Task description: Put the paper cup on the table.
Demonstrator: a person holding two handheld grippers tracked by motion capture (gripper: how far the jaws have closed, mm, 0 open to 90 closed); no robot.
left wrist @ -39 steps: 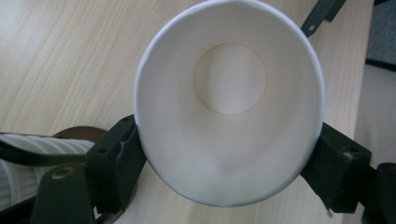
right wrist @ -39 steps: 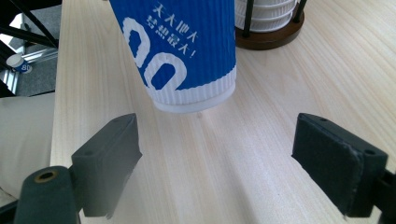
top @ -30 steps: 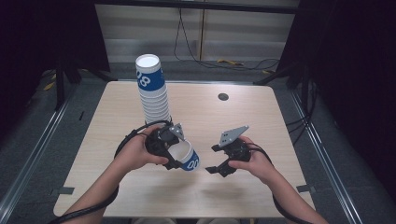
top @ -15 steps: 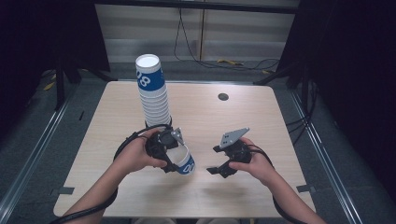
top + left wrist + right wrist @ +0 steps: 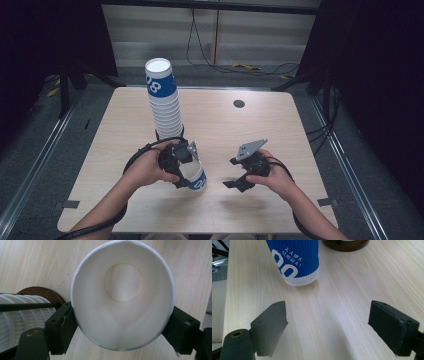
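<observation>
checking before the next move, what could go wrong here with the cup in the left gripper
The left gripper squeezes the paper cup at its rim, already pressed oval; more force may crease it. The tall cup stack leans just behind that hand, so a bump could topple it. The right gripper hangs open nearby and could knock the cup.

We read white digits "08" on the blue band of the top cup of the stack. The lone cup nearby carries large white numerals beside small Chinese characters we cannot make out.

Cup before cup stack on table
</observation>
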